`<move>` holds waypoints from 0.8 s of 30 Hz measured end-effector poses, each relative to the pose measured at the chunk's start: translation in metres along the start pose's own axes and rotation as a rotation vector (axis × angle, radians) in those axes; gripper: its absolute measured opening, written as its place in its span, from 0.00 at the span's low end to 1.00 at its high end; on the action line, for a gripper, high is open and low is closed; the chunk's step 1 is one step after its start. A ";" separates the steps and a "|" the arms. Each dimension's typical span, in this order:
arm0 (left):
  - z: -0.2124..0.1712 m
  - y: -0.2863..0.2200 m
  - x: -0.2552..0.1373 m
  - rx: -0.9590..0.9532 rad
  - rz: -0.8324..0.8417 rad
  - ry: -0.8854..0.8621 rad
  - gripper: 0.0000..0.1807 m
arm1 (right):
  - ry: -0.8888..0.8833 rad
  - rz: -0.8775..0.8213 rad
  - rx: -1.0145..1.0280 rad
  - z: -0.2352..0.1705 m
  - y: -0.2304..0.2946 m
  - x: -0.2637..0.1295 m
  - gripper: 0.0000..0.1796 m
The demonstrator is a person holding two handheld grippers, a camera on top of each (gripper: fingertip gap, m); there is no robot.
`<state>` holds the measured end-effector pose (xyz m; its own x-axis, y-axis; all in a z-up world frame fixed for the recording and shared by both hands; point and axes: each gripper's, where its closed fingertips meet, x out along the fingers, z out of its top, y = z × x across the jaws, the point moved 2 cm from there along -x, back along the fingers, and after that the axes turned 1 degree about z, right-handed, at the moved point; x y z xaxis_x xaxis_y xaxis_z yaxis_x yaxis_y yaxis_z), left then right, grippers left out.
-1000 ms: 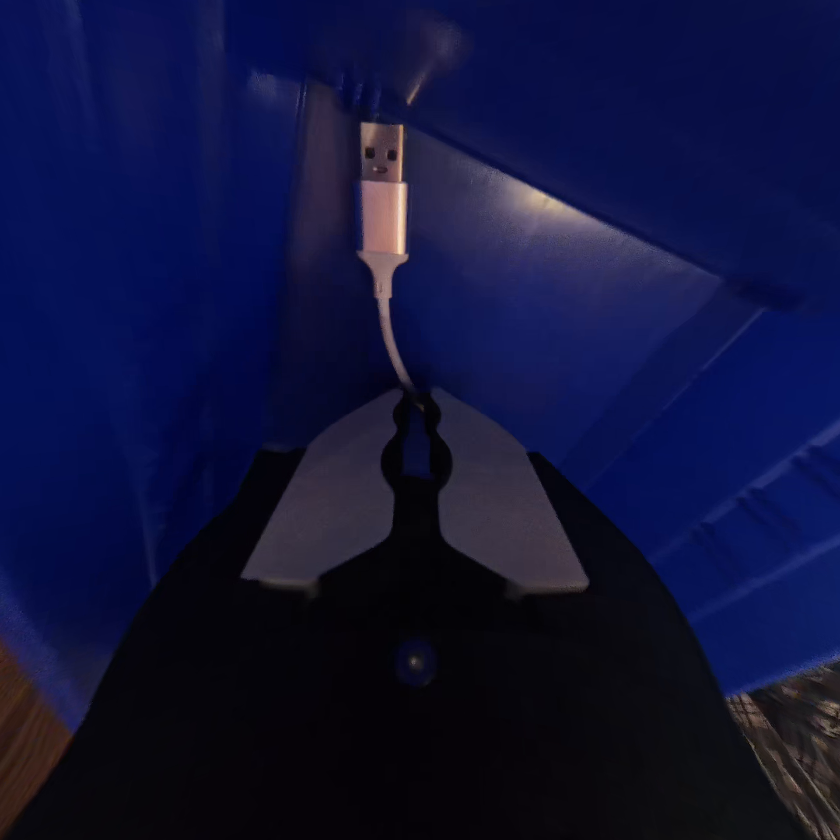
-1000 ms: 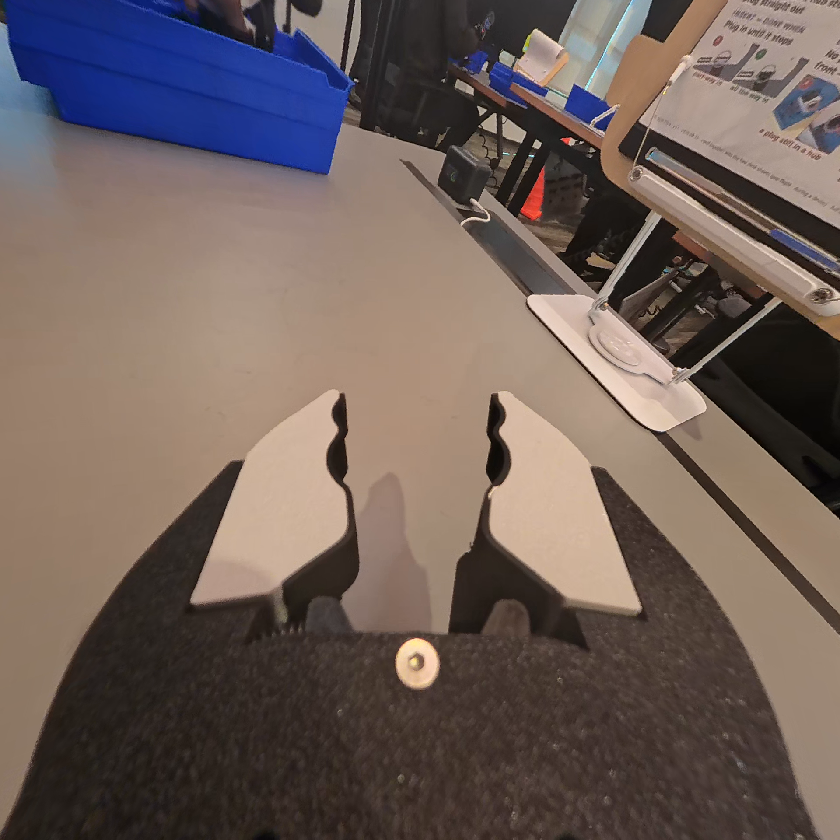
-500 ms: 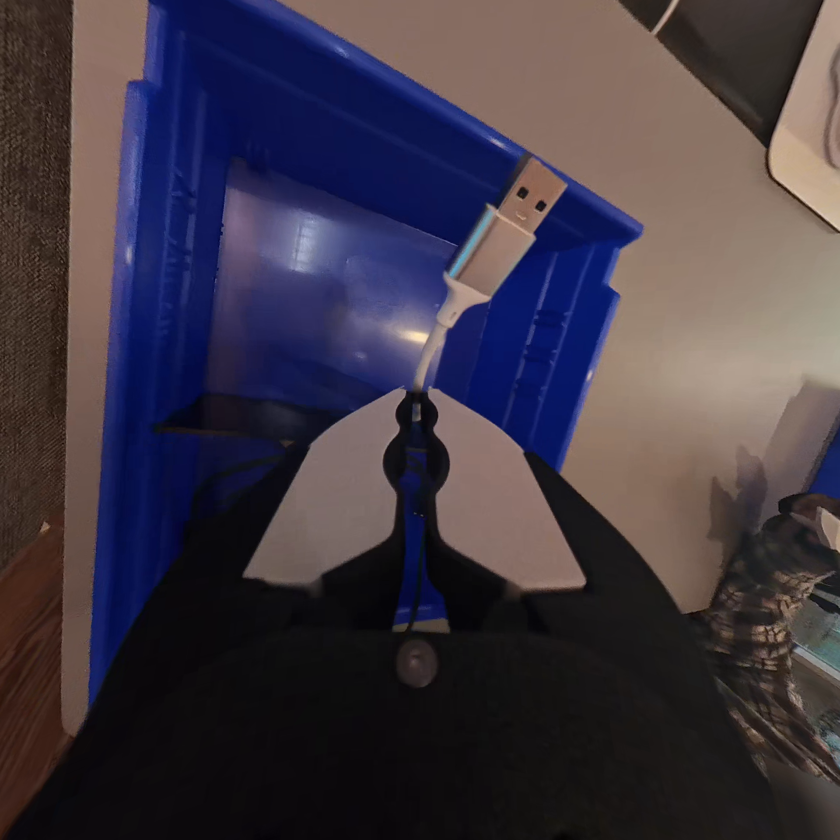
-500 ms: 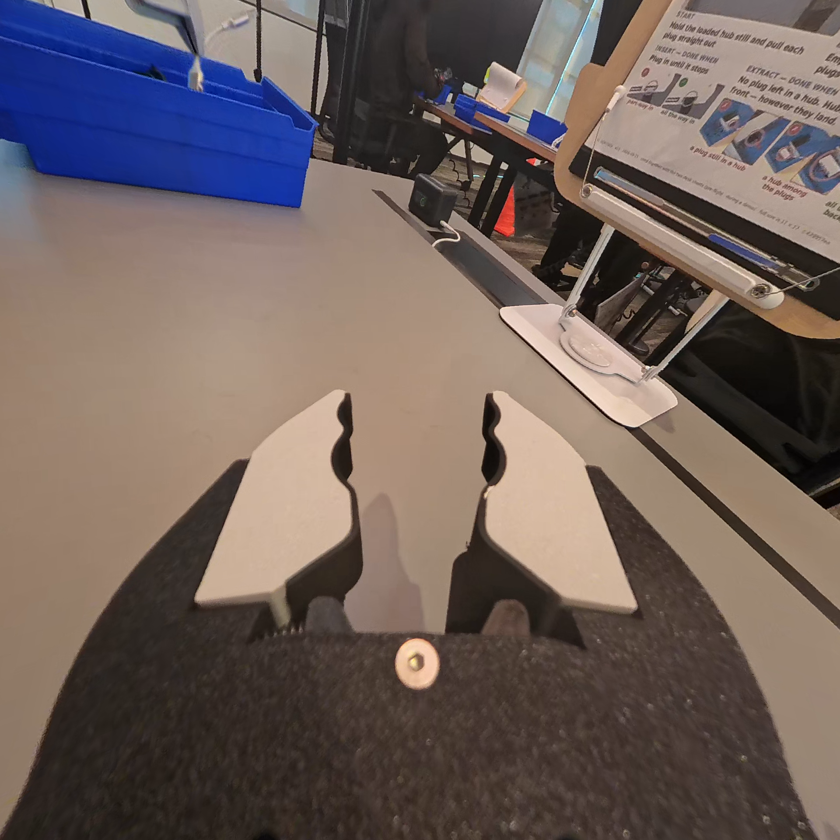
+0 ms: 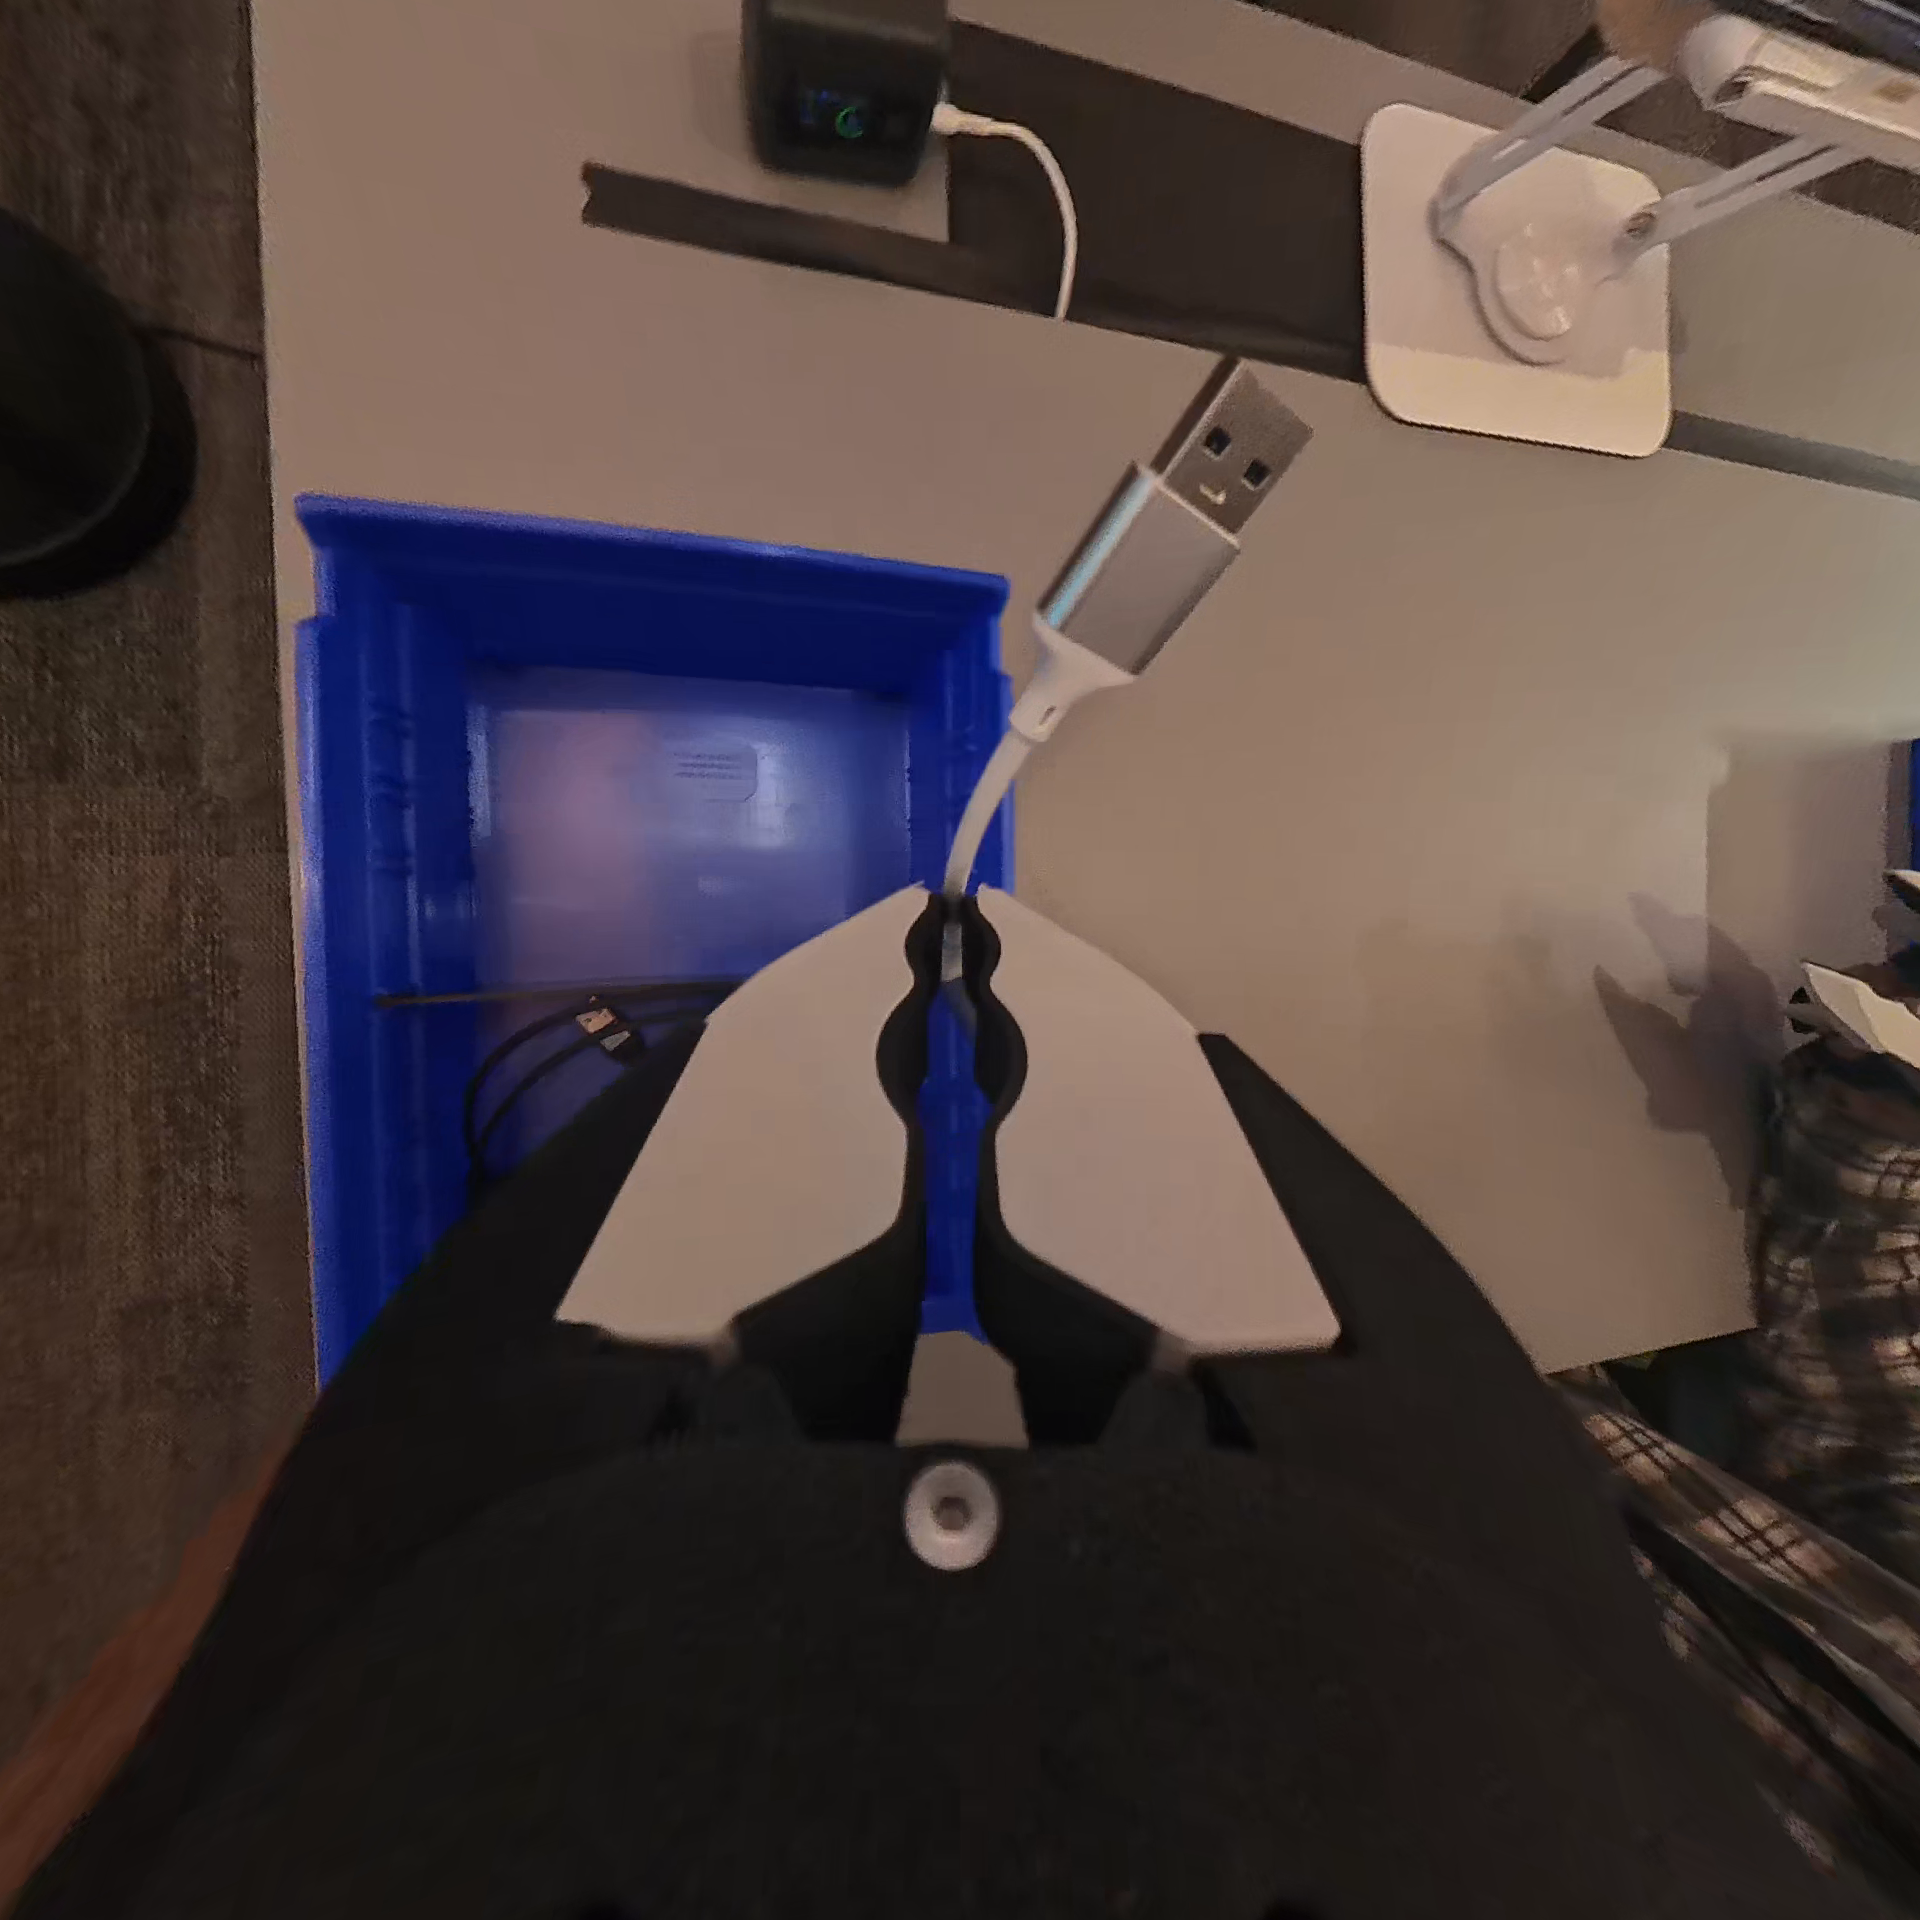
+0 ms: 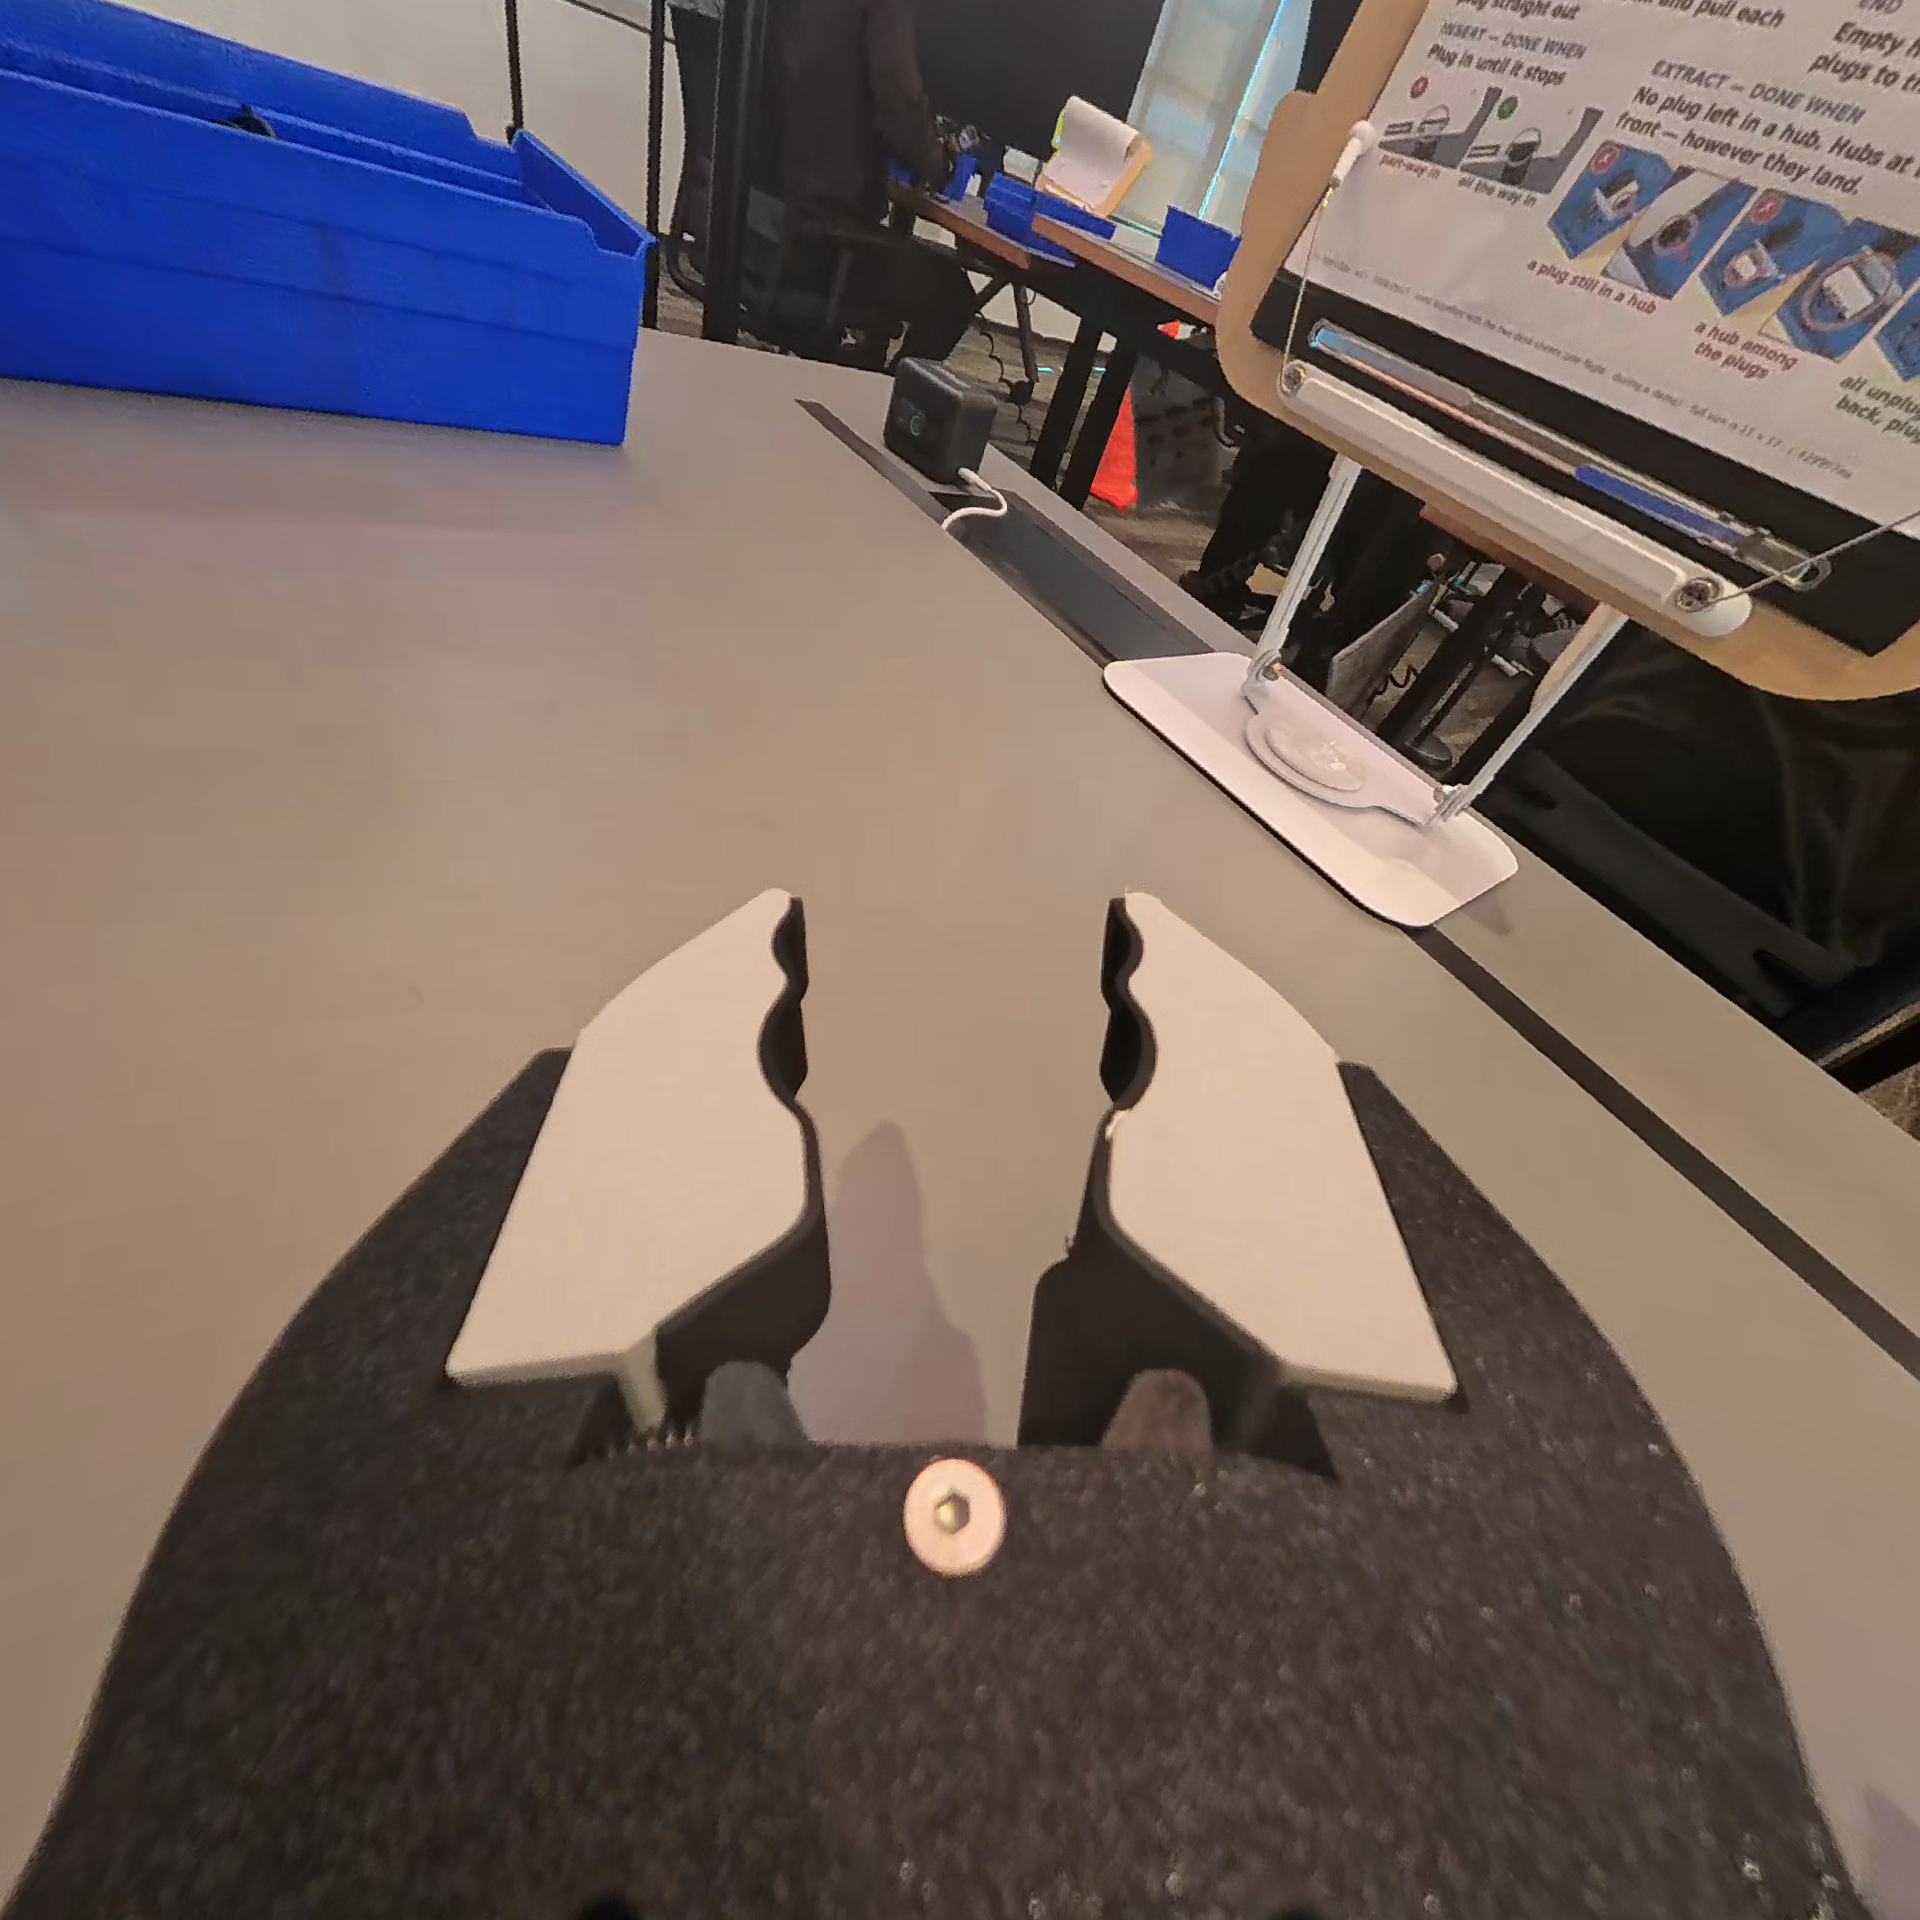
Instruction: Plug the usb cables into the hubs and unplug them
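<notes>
My left gripper point(image 5: 951, 906) is shut on the white cord of a USB cable. Its silver USB plug point(image 5: 1174, 530) sticks up and to the right beyond the fingertips, high above the grey table point(image 5: 1351, 790). Below it stands a blue bin point(image 5: 644, 603) with a black cable point(image 5: 582, 1039) lying in its near part. My right gripper point(image 6: 951, 904) is open and empty, low over the grey table point(image 6: 520, 727). The blue bin point(image 6: 312, 260) shows at the far left of the right wrist view. No hub is in view.
A small black charger block point(image 5: 842, 94) with a white cord point(image 5: 1049, 197) sits by a dark slot at the table's far edge; it also shows in the right wrist view point(image 6: 935, 421). A white stand base point(image 6: 1309, 779) holds an instruction board point(image 6: 1610, 260) at the right. A plaid sleeve point(image 5: 1829, 1247) is at the right. My right fingertips sit around 55 cm from my left ones. My left gripper's tips are some 40 cm from the small black charger block point(image 5: 842, 94).
My left gripper has risen out of the blue bin with the USB cable and moved up and to the right, away from it. The right gripper has stayed open, shifting slightly.
</notes>
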<state>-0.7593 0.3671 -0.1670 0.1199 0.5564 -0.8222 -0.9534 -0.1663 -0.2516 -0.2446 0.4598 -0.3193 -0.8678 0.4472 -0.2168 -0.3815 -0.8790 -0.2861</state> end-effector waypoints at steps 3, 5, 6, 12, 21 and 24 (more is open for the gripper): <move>0.008 -0.031 -0.005 0.086 -0.024 -0.022 0.01 | 0.003 -0.005 0.006 -0.001 -0.002 0.000 0.30; 0.011 -0.056 -0.003 0.152 -0.049 -0.032 0.01 | 0.003 -0.009 0.007 -0.002 -0.003 0.000 0.30; 0.010 -0.070 0.000 0.186 -0.065 -0.029 0.01 | 0.002 -0.011 0.008 -0.002 -0.003 0.000 0.30; -0.011 -0.165 0.038 0.410 -0.184 0.068 0.01 | 0.013 -0.008 0.016 -0.006 -0.003 0.002 0.29; -0.087 -0.291 0.144 0.659 -0.475 0.398 0.01 | 0.010 -0.027 0.024 -0.007 -0.011 -0.002 0.29; -0.106 -0.316 0.175 0.691 -0.533 0.475 0.01 | 0.014 -0.033 0.015 -0.007 -0.013 -0.003 0.29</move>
<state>-0.4073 0.4308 -0.2854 0.5344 0.0119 -0.8451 -0.6763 0.6057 -0.4191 -0.2351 0.4710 -0.3218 -0.8502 0.4779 -0.2209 -0.4143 -0.8662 -0.2794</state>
